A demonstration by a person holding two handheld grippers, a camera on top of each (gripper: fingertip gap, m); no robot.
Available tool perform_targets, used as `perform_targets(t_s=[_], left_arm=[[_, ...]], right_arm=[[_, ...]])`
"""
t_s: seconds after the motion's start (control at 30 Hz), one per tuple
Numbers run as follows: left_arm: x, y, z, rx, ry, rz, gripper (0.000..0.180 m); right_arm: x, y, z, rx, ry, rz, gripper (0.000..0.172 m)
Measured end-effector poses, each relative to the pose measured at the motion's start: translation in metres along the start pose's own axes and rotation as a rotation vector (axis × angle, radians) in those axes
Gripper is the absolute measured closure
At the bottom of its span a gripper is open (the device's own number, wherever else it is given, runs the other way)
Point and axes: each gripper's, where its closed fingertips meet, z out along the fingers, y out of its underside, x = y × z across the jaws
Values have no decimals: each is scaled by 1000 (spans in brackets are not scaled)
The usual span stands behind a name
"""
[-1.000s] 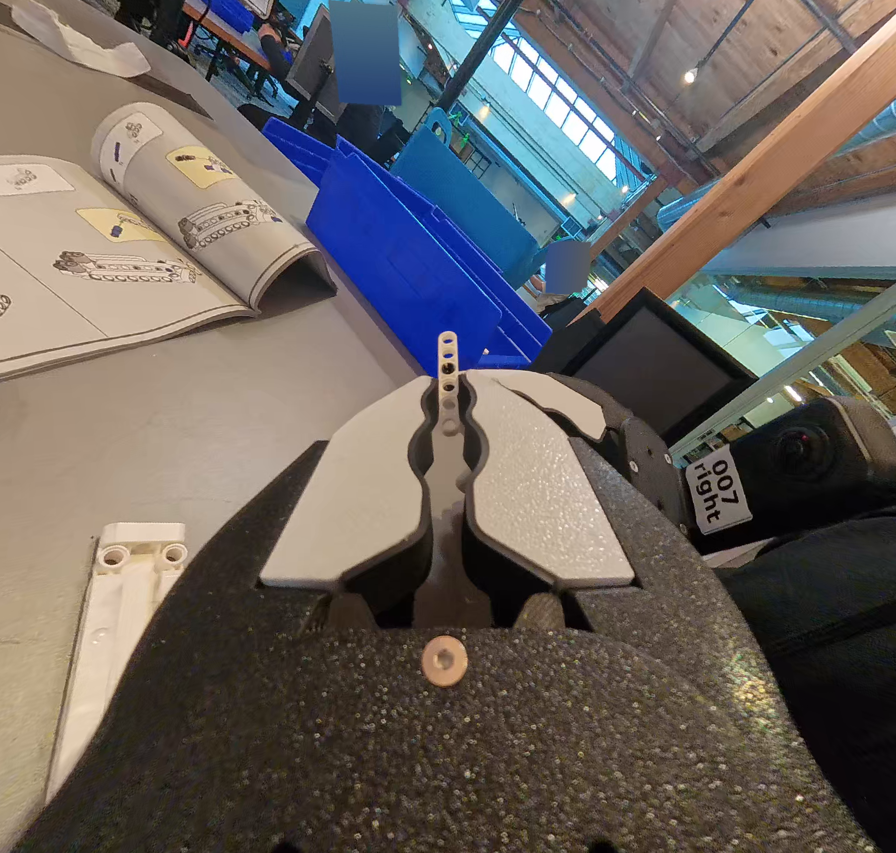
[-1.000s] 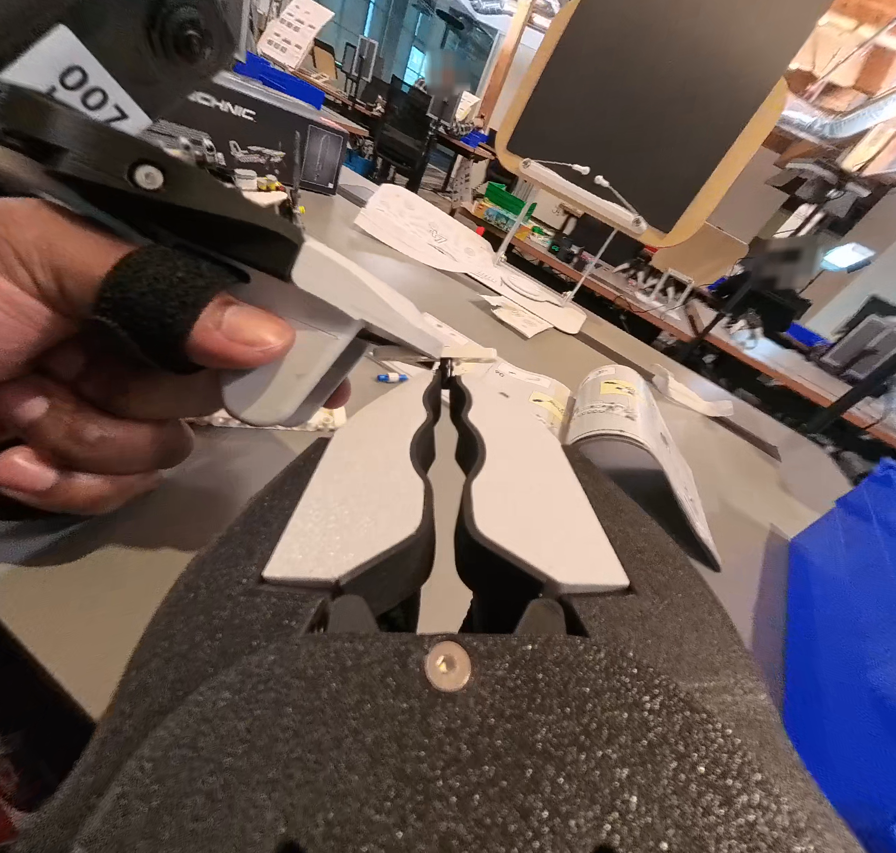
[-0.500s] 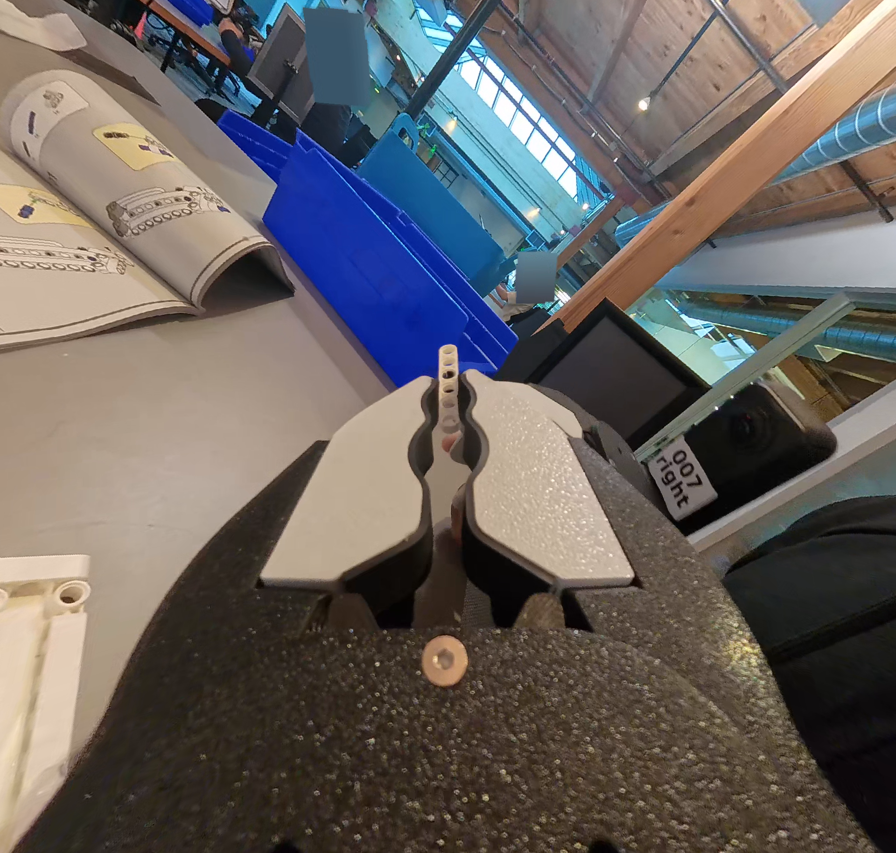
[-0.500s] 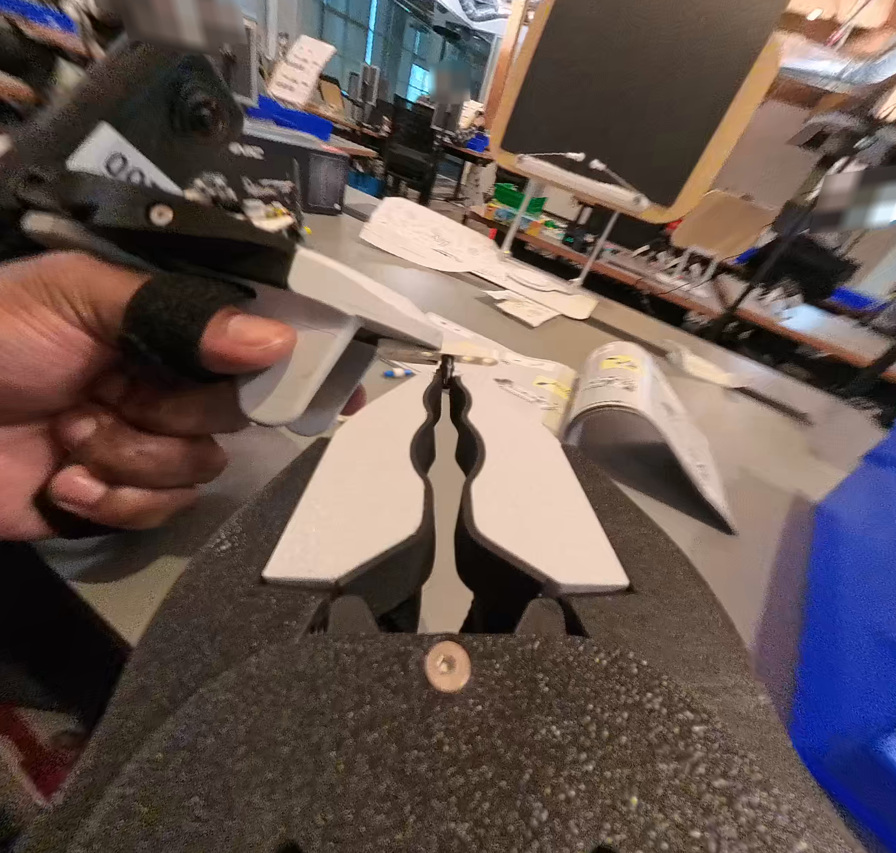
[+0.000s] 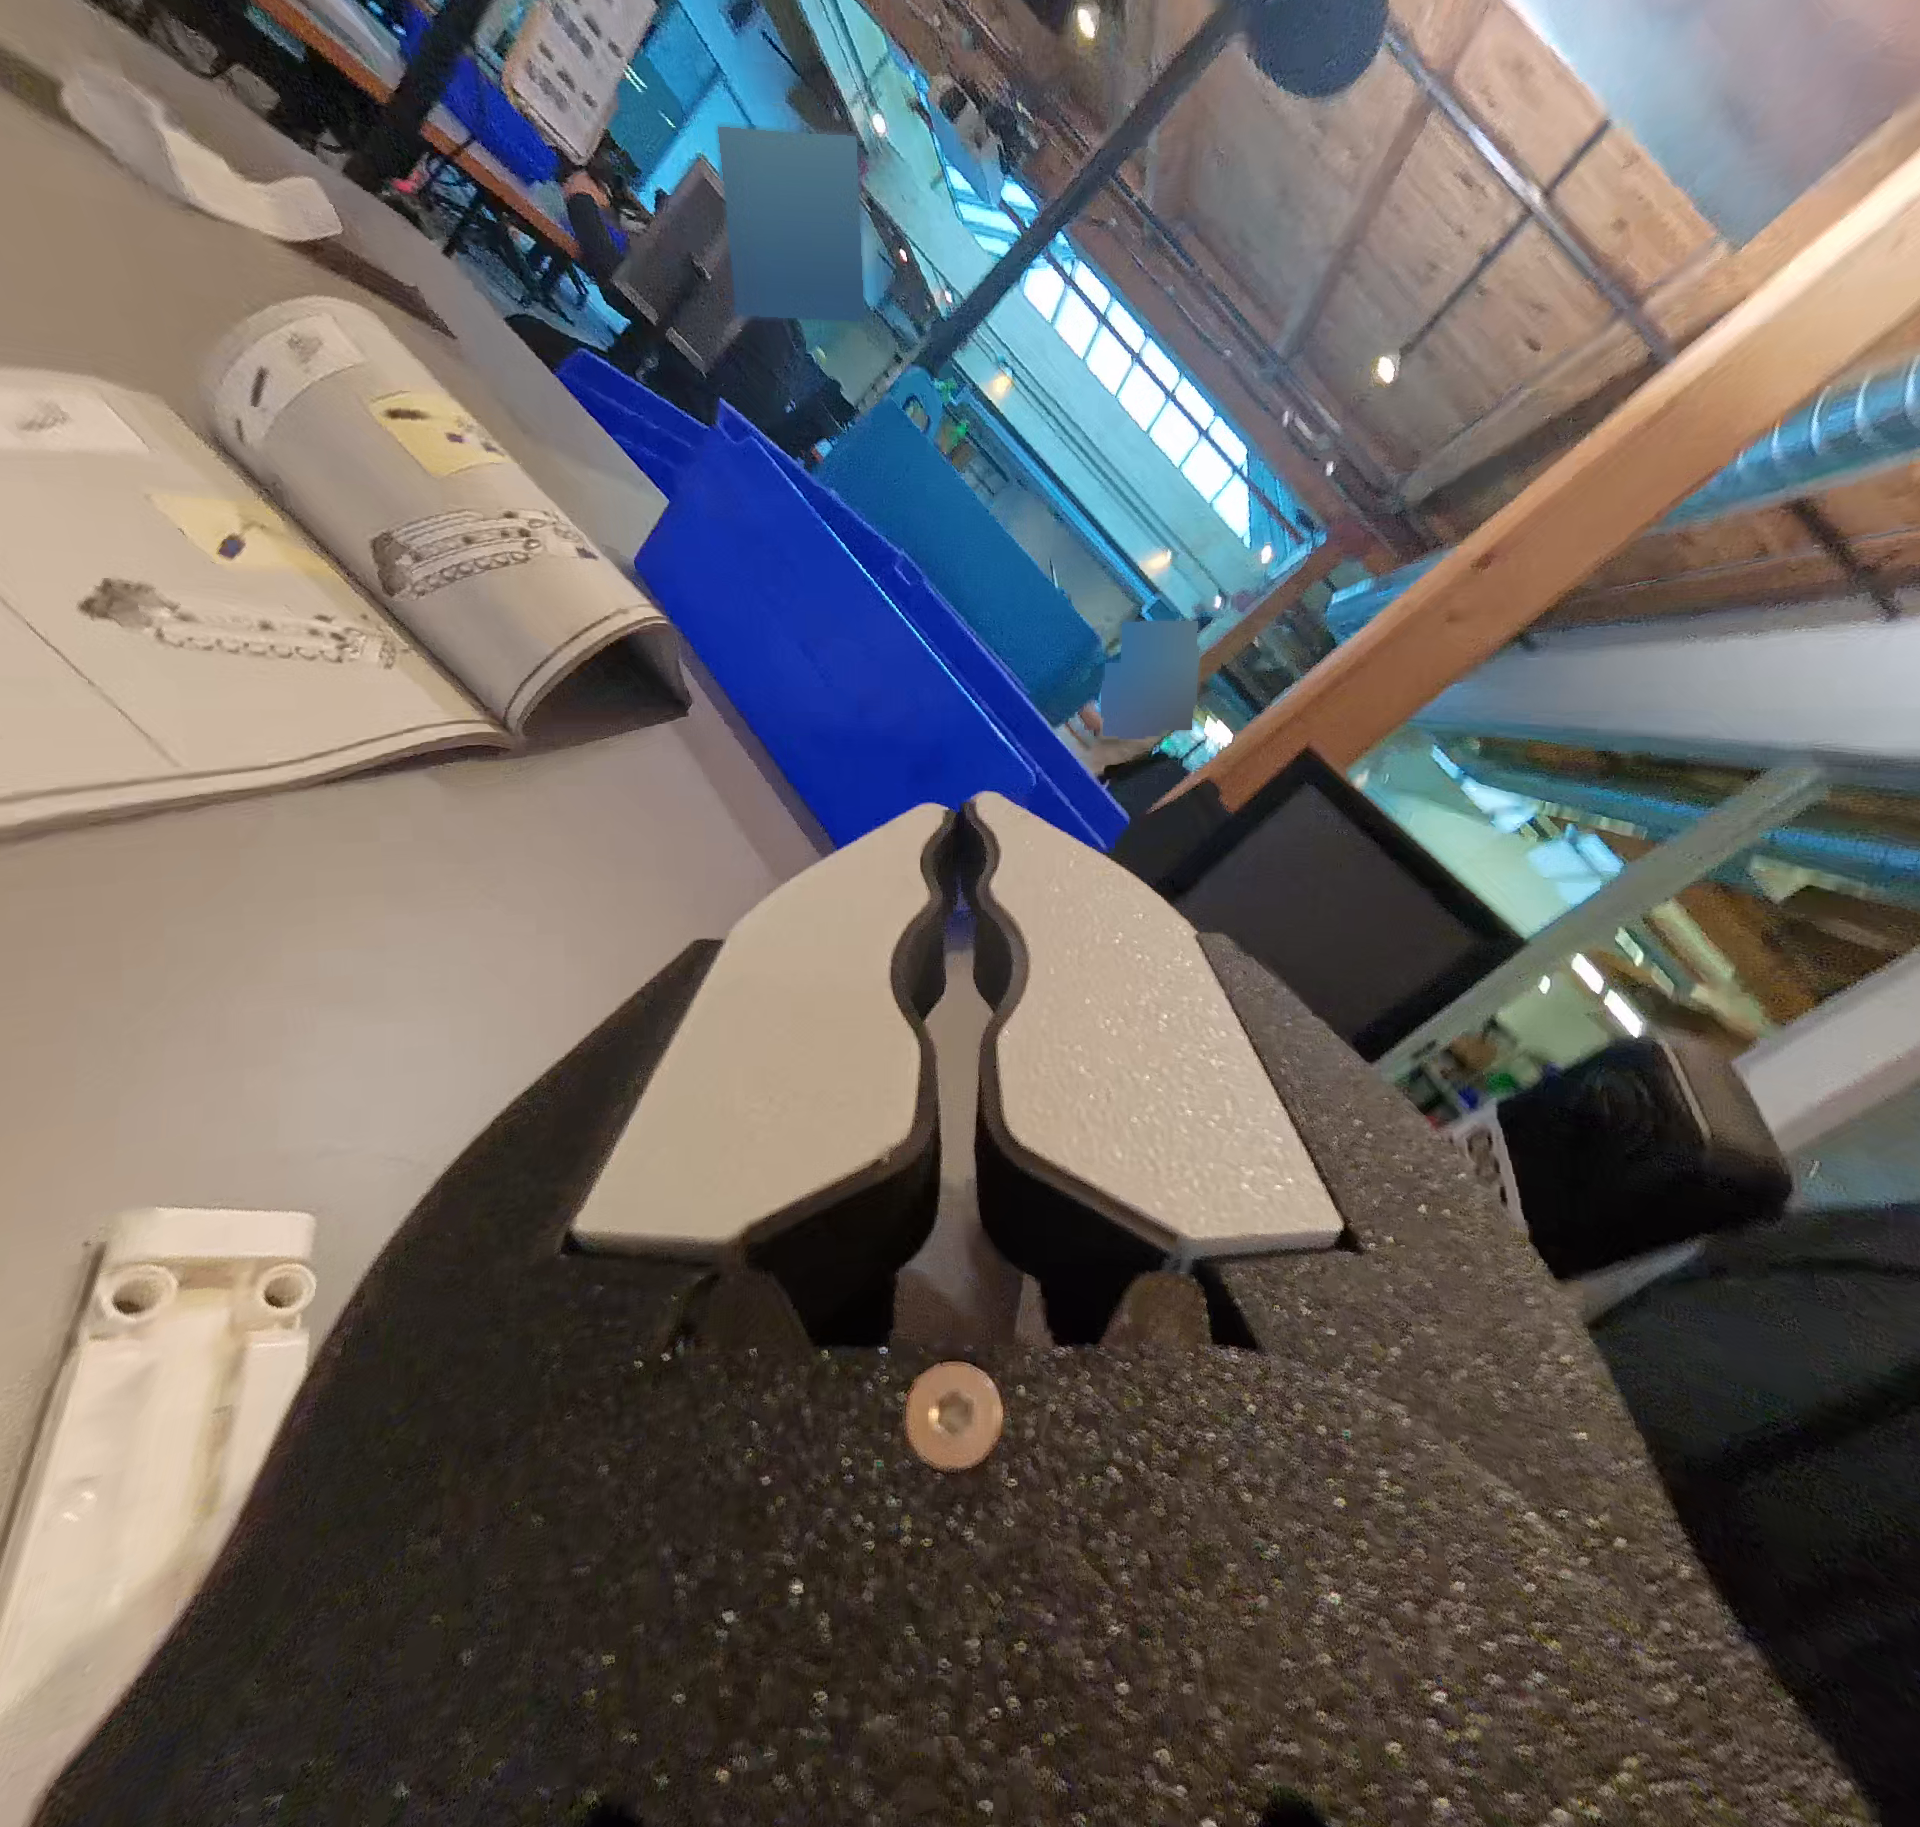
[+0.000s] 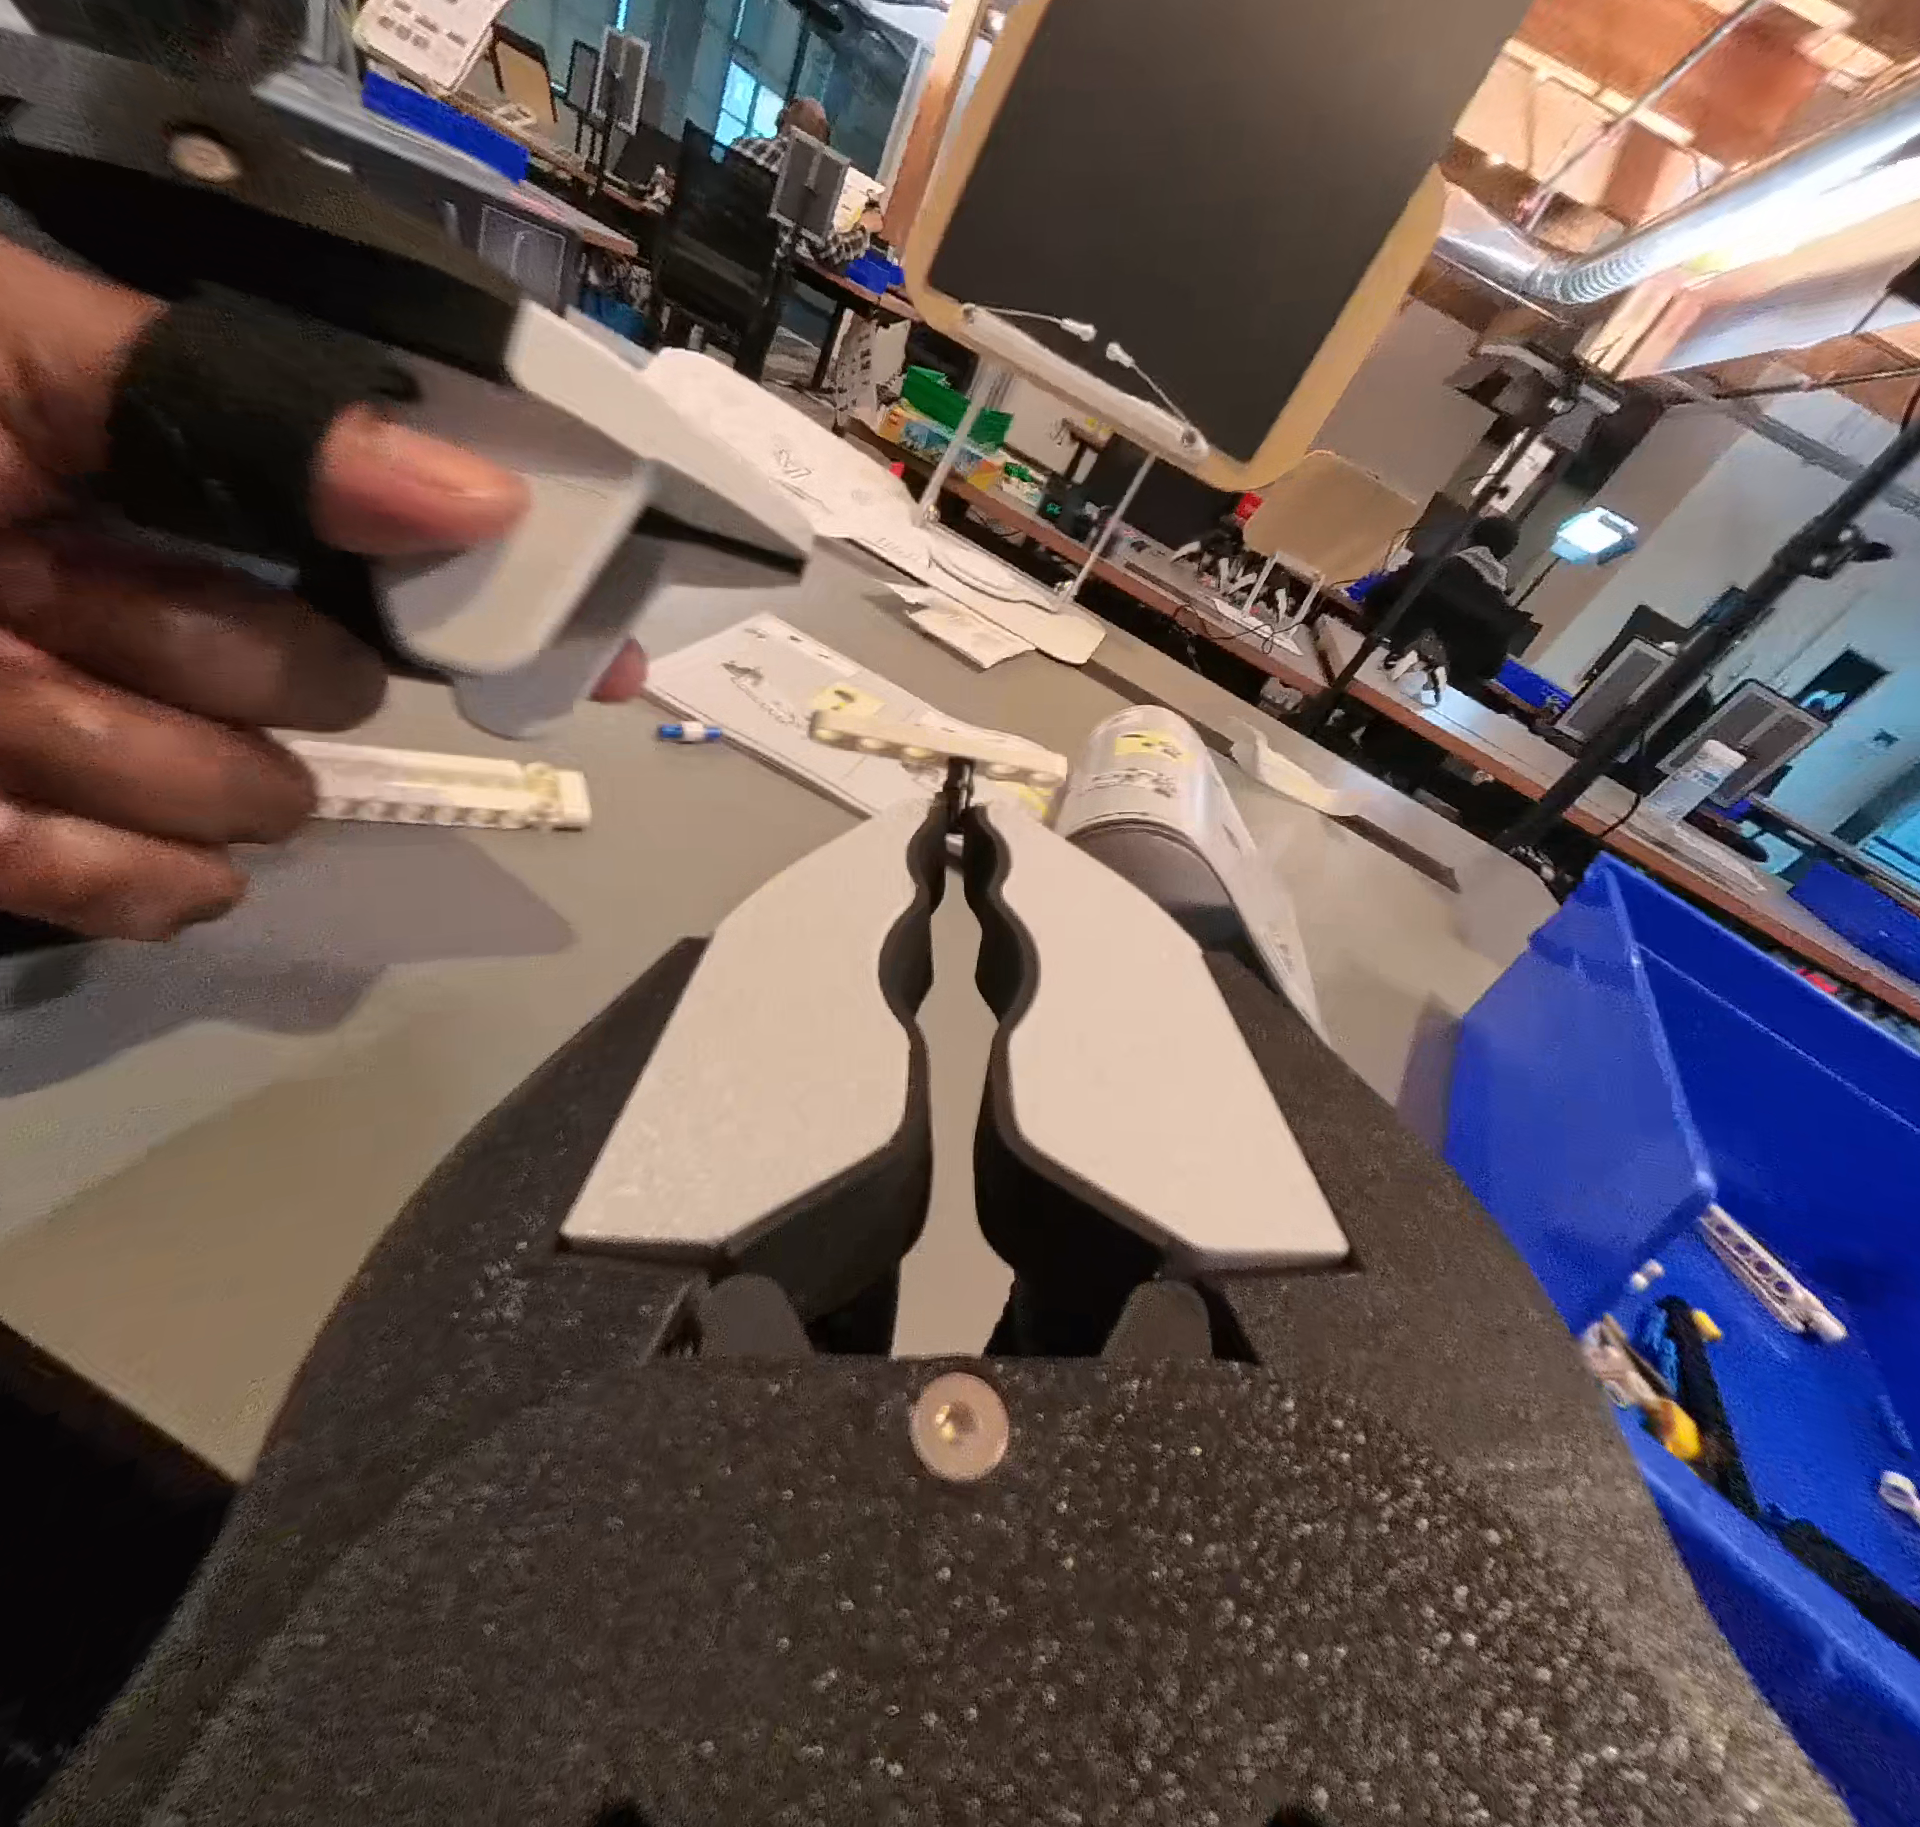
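Note:
My left gripper (image 5: 961, 821) is shut with nothing between its pads. In the right wrist view it (image 6: 795, 562) is held by a hand (image 6: 156, 634) at the upper left, clear of the beam. My right gripper (image 6: 956, 821) is shut on a small black pin (image 6: 957, 790). A white beam with holes (image 6: 935, 743) sits across the tip of that pin, above the grey table (image 6: 623, 946).
An open instruction booklet (image 5: 312, 582) (image 6: 1174, 801) lies ahead on the table. A long white part (image 5: 156, 1414) (image 6: 447, 801) lies at the left, with a small blue-and-white pin (image 6: 689, 733) beyond it. A blue bin (image 5: 831, 665) (image 6: 1714, 1154) of loose parts stands at the right.
My left gripper held the white beam earlier; it has let go, drawn back to the left and closed on nothing. The beam now hangs on the pin in my right gripper.

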Motion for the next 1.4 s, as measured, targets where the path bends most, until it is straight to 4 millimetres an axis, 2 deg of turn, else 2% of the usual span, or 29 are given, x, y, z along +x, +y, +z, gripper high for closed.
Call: perform_targets(t_s=[0.07,0.17,0.27,0.43,0.47,0.87,1.27,1.37,1.4], left_arm=[[6,12,4,-91,31,38,179],[9,31,12,-226,49,66,175],[9,34,14,-302,62,83,160],[6,41,12,-422,77,138,161],[9,41,11,-425,101,144,170],[1,43,1,-463,91,146,171],[5,44,-7,-483,135,107,171],[6,37,-5,-401,120,56,171],[-1,24,-5,-316,81,29,171]], right_arm=[[4,3,3,-7,-7,-4,168],[-3,0,6,22,-44,-52,168],[-10,-4,7,47,-78,-110,168],[-16,-7,7,73,-130,-156,168],[-16,-7,8,75,-136,-163,168],[-27,-5,13,63,-215,-214,164],[-36,-9,11,90,-255,-304,167],[-30,-11,12,85,-202,-308,168],[-26,-11,11,81,-170,-321,167]])
